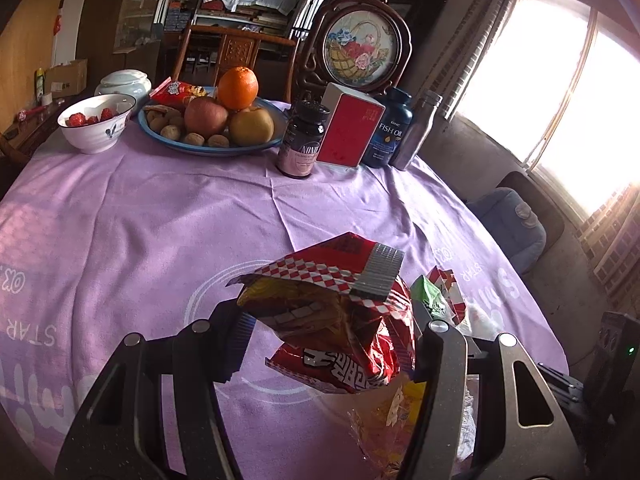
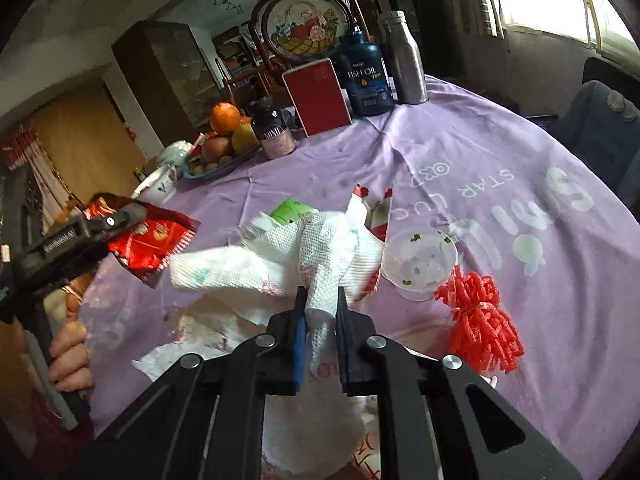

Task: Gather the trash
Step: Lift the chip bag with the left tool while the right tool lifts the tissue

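Note:
My left gripper [image 1: 328, 336] is shut on a crumpled red snack bag [image 1: 340, 312], held up above the purple tablecloth [image 1: 140, 220]. The right wrist view shows that gripper [image 2: 132, 220] at the left, a hand [image 2: 68, 356] on its grip and the red bag [image 2: 152, 244] in it. My right gripper [image 2: 322, 316] is shut on a white paper towel [image 2: 256, 264], which hangs crumpled ahead of its fingers. On the cloth beyond lie a green packet [image 2: 292, 210], a red-and-white wrapper [image 2: 382, 216], a clear plastic cup [image 2: 420, 260] and a red mesh net [image 2: 480, 320].
At the far side stand a plate of fruit and walnuts [image 1: 208, 124], a bowl of strawberries [image 1: 96, 120], supplement bottles [image 1: 302, 140], a red box [image 1: 348, 132], a metal bottle [image 1: 416, 128] and a framed picture [image 1: 360, 44]. A clear plastic bag with wrappers [image 1: 380, 420] sits under my left gripper.

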Motion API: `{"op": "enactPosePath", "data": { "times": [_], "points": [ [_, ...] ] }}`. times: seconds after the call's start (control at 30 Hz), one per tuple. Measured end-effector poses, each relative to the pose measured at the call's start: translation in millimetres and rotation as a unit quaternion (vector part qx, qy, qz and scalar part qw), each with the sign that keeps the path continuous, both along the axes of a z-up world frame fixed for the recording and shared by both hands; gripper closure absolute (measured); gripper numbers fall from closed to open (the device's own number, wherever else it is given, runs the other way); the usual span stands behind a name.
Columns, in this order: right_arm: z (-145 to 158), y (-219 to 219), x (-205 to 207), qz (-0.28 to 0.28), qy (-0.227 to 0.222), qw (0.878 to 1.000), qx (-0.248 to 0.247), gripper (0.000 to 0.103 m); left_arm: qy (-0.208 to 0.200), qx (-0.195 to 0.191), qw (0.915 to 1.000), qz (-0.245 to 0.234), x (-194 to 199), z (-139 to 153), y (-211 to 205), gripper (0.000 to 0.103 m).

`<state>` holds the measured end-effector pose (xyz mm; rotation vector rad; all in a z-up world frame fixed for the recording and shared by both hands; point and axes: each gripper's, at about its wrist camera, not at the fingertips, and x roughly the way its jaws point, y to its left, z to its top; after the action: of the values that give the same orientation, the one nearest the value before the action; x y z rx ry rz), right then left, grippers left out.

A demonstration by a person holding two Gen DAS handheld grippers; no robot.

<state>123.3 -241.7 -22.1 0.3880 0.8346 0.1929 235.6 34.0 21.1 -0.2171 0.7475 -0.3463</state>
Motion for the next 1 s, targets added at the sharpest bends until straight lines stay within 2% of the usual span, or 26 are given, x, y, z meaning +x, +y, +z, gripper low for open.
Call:
{"op": "enactPosePath", "data": {
  "times": [0.07,0.17,0.2,0.23,0.33,0.4,0.5,0.63,0.7,0.77,0.8,0.87,0.9,1.0],
  "points": [
    [11,-2,-5,-0.001,-0.017,1.0,-0.006,0.09,-0.004,0.001,1.0,-0.001,-1,2,0,0.044],
    [22,-7,-11,0.004,-0.024,1.0,0.005,0.08,-0.007,0.003,1.0,-0.006,-3,3,-2,0.044],
    [24,-9,-13,0.005,-0.025,1.0,0.014,0.058,-0.007,0.004,0.9999,-0.007,-3,3,-3,0.044],
    [25,-11,-17,0.003,-0.029,0.999,0.017,0.046,-0.006,0.005,0.9999,-0.007,-2,2,-3,0.044],
    [22,-14,-20,-0.007,-0.026,1.0,-0.004,0.045,-0.001,0.003,1.0,-0.006,-1,0,-2,0.044],
    [19,-18,-23,-0.014,-0.022,1.0,0.0,0.045,0.001,0.003,1.0,-0.004,1,-1,-2,0.044],
    [21,-12,-30,0.002,-0.032,0.999,-0.012,0.045,0.004,0.002,1.0,-0.002,2,-2,-1,0.044],
    [15,34,-38,0.047,-0.041,0.989,-0.133,0.044,0.003,0.006,1.0,-0.002,1,-2,-2,0.044],
    [13,52,-35,0.056,-0.051,0.983,-0.169,0.044,0.004,0.01,0.9999,-0.003,2,-3,-4,0.044],
    [13,61,-23,0.067,-0.053,0.982,-0.169,0.05,0.006,0.013,0.9999,-0.003,3,-5,-4,0.044],
    [13,64,-16,0.07,-0.052,0.982,-0.17,0.059,0.007,0.014,0.9999,-0.003,3,-6,-4,0.044],
    [14,64,-7,0.065,-0.051,0.981,-0.177,0.092,0.011,0.013,0.9999,-0.002,5,-7,-3,0.044],
    [16,60,-5,0.061,-0.051,0.983,-0.167,0.101,0.012,0.011,0.9999,-0.001,5,-7,-2,0.044],
    [43,33,-22,0.034,-0.091,0.989,-0.113,0.101,0.01,0.006,0.9999,-0.001,3,-5,-2,0.044]
  ]
}}
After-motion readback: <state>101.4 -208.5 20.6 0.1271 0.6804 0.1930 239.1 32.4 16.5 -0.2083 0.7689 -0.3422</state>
